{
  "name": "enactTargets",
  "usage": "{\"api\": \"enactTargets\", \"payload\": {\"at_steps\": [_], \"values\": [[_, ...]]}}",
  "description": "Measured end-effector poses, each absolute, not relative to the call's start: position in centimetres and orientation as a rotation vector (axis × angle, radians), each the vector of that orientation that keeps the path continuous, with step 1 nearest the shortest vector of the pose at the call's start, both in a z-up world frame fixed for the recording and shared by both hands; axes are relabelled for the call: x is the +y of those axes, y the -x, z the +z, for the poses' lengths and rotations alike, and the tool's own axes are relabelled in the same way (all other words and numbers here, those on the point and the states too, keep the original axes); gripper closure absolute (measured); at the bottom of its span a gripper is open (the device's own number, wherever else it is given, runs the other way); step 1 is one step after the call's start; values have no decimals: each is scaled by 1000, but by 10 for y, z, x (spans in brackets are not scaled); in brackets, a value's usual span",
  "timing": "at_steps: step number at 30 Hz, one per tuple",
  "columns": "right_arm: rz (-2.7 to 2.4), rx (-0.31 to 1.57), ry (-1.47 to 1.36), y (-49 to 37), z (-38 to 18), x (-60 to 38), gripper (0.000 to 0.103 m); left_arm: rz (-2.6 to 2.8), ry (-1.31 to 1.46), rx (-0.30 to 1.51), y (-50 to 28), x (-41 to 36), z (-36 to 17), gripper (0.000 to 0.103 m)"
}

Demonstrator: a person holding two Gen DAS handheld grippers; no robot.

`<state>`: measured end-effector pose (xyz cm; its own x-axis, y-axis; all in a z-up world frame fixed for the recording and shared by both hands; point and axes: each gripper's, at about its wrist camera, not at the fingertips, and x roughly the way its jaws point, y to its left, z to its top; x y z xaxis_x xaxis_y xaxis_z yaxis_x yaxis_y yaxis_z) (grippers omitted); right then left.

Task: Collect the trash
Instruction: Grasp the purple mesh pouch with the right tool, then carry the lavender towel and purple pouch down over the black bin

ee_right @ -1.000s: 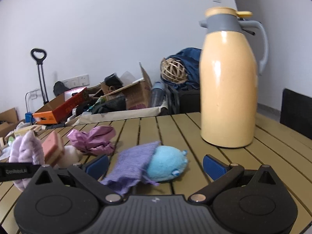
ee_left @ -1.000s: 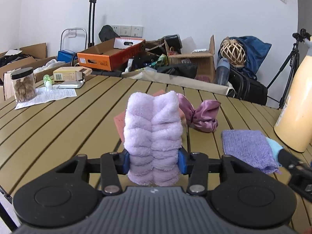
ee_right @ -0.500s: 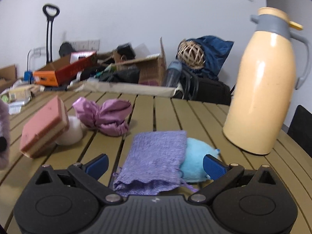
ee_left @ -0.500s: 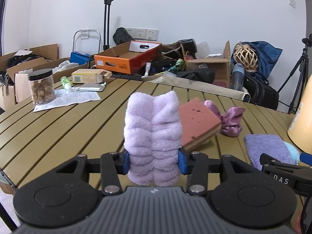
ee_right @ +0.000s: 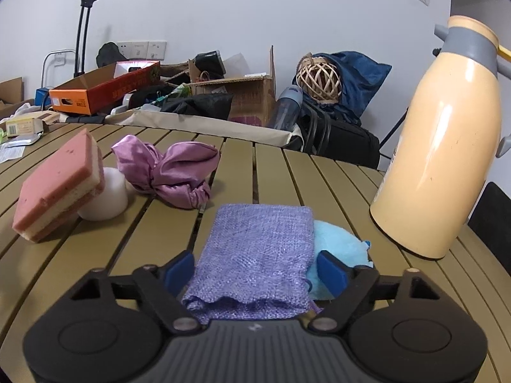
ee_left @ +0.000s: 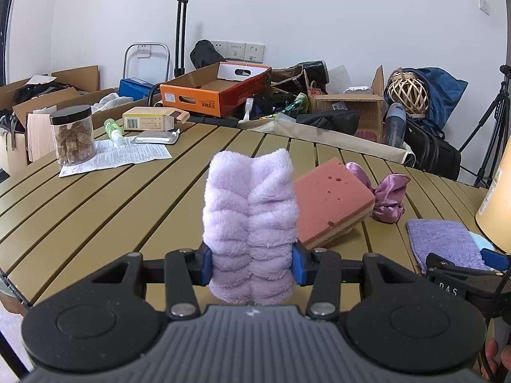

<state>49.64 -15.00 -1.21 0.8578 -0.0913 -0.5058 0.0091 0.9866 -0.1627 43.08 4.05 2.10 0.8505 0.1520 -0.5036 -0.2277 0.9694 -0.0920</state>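
Left gripper (ee_left: pixel 251 266): clamped on a lilac fleece cloth (ee_left: pixel 250 223), blue pads pressing its two sides. The cloth stands upright between the jaws, clear of the slatted table (ee_left: pixel 127 198).

Just beyond and to the right of that claw lies a pink sponge (ee_left: pixel 332 204), tilted up on a white object (ee_right: pixel 103 196) seen only in the right wrist view. Past the sponge sits a purple satin scrunchie (ee_left: pixel 388 199). Far ahead to the left stand a jar of brown chunks (ee_left: pixel 72 135) on a printed leaflet (ee_left: pixel 118 156), a small green bottle (ee_left: pixel 113 127) and a carton (ee_left: pixel 150 119).

Right gripper (ee_right: pixel 257 266): jaws closing, a purple knitted pouch (ee_right: pixel 255 255) lying between them on the table. Whether the pads yet press the pouch cannot be told. The pouch partly covers a light blue plush item (ee_right: pixel 338 249), which touches the right-hand finger (ee_right: pixel 332 269). A beige thermos jug (ee_right: pixel 444 146) stands ahead and to the right of this claw, near the plush item but apart from it.

Behind the table: an orange cardboard box (ee_left: pixel 217 91), a wicker ball (ee_right: pixel 318 79), mixed clutter.
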Motion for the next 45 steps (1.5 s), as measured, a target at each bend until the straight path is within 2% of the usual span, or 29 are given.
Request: {"api": "enactTargets", "payload": {"at_steps": [3, 5, 7, 9, 11, 15, 16, 45], "values": [[-57, 524, 168, -494, -12, -150, 37, 201, 149, 516, -431, 40, 21, 57], [-62, 516, 187, -493, -13, -148, 51, 205, 146, 516, -431, 39, 21, 57], [-51, 519, 205, -492, -14, -147, 59, 208, 146, 517, -431, 39, 21, 57], [-49, 519, 209, -491, -14, -147, 63, 210, 149, 518, -431, 38, 20, 57], [-47, 518, 211, -491, -14, -148, 74, 209, 148, 517, -431, 38, 20, 57], [-38, 508, 210, -489, -14, -150, 84, 209, 148, 517, -431, 39, 20, 57], [-35, 502, 205, -488, -14, -151, 90, 209, 150, 516, -431, 39, 20, 57], [86, 328, -38, -430, 21, -190, 94, 181, 112, 492, -413, 29, 25, 57]]}}
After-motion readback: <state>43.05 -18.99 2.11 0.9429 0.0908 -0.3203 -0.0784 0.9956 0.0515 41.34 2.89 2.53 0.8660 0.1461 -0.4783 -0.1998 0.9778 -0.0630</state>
